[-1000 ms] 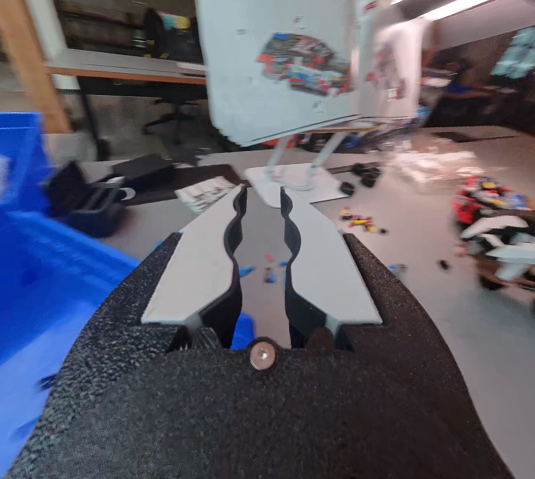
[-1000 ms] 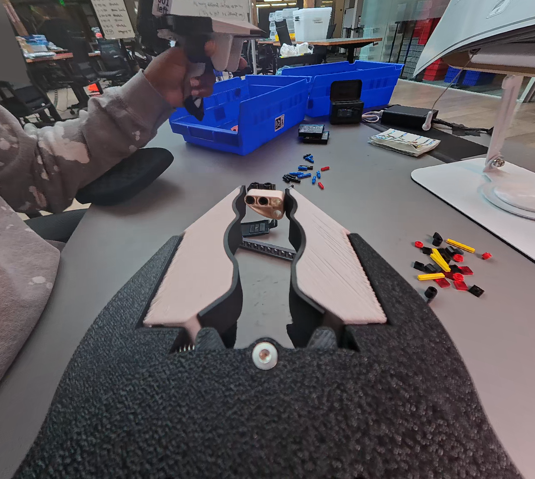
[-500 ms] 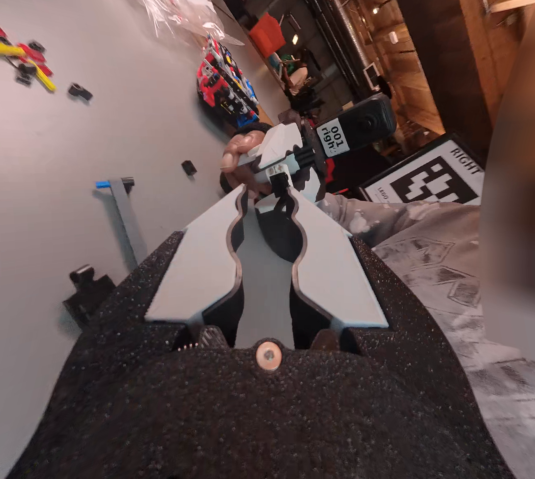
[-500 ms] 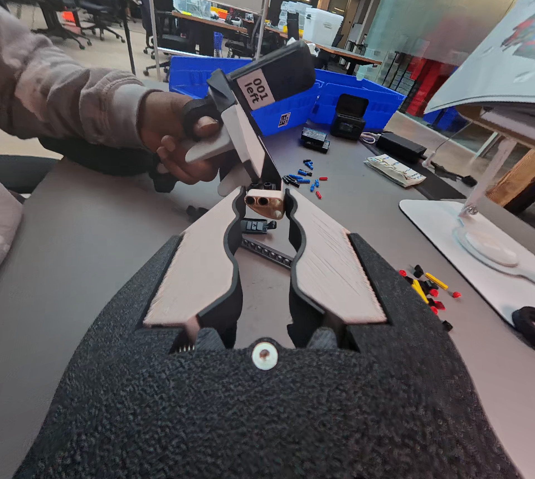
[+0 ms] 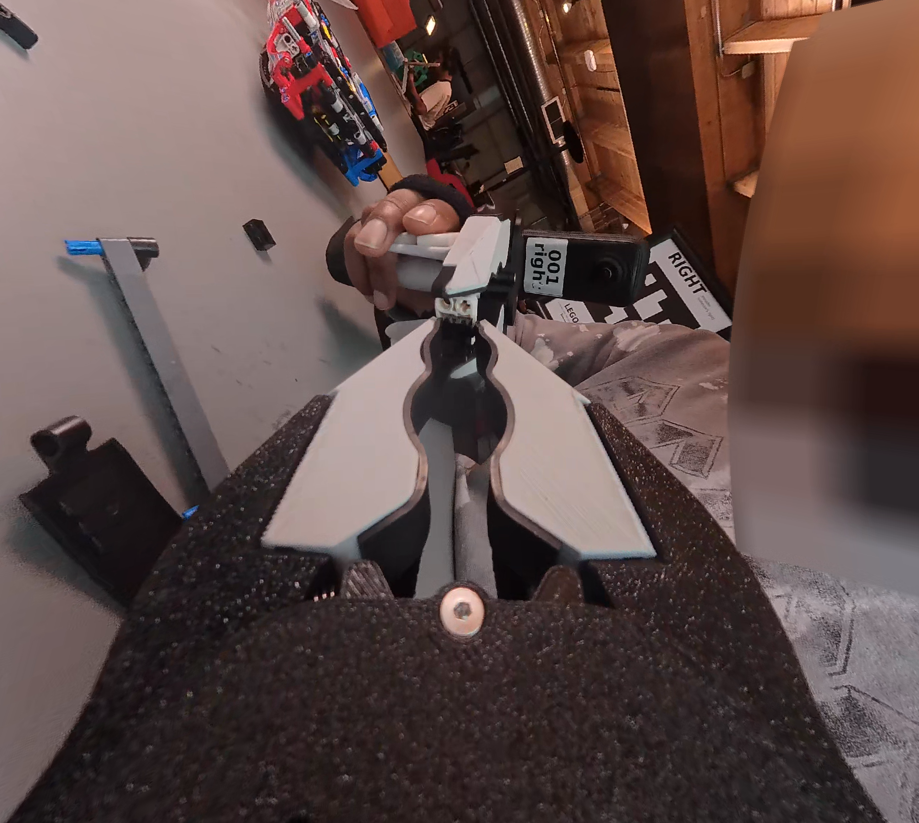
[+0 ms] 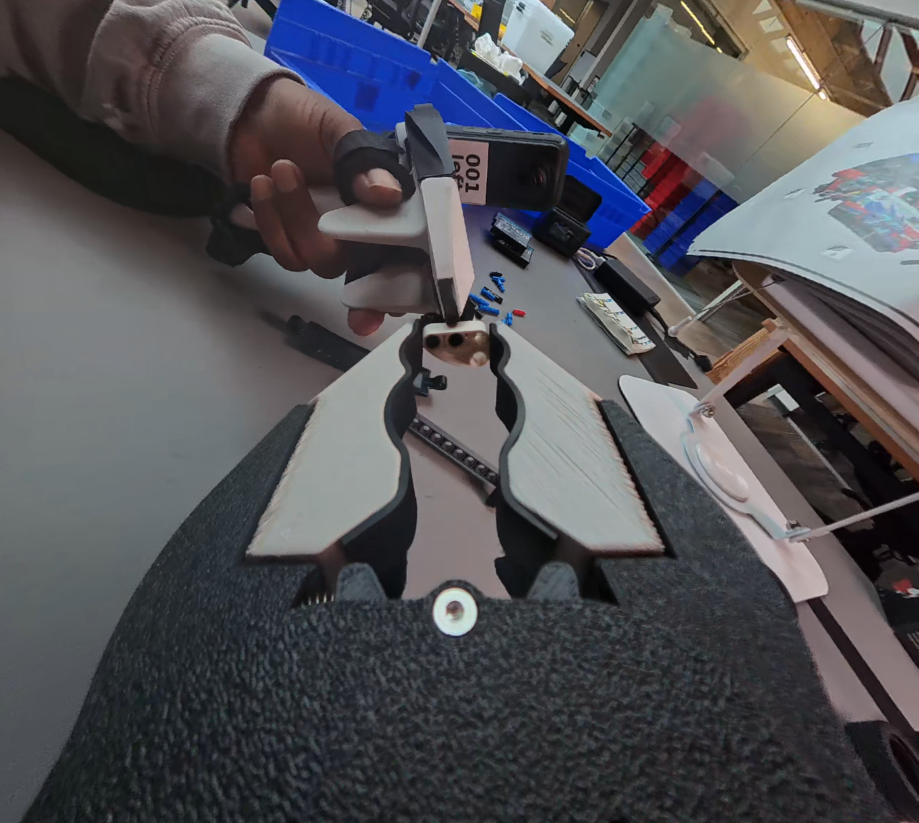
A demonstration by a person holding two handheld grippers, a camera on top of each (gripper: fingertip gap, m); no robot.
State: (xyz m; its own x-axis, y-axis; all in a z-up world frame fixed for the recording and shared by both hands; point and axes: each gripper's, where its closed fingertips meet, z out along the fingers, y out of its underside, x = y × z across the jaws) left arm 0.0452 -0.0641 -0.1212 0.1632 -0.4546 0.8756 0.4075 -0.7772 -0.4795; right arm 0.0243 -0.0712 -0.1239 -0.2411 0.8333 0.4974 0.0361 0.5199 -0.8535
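both grippers met tip to tip above the grey table [image 6: 99, 401]: the right gripper [image 6: 455, 341] was clenched on a small white two-holed brick [image 6: 453, 343], while the left gripper [image 5: 455, 326] came at that brick [image 5: 456, 307] with its tips narrowly parted, its grip impossible to tell. a black beam [image 6: 455, 451] lay beneath.

Blue bins [image 6: 348, 58]; grey table [image 5: 124, 127]; white two-hole brick [image 6: 453, 342].

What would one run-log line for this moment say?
right gripper: shut on white two-hole brick | left gripper: open, tips at brick | grey table: black beam below
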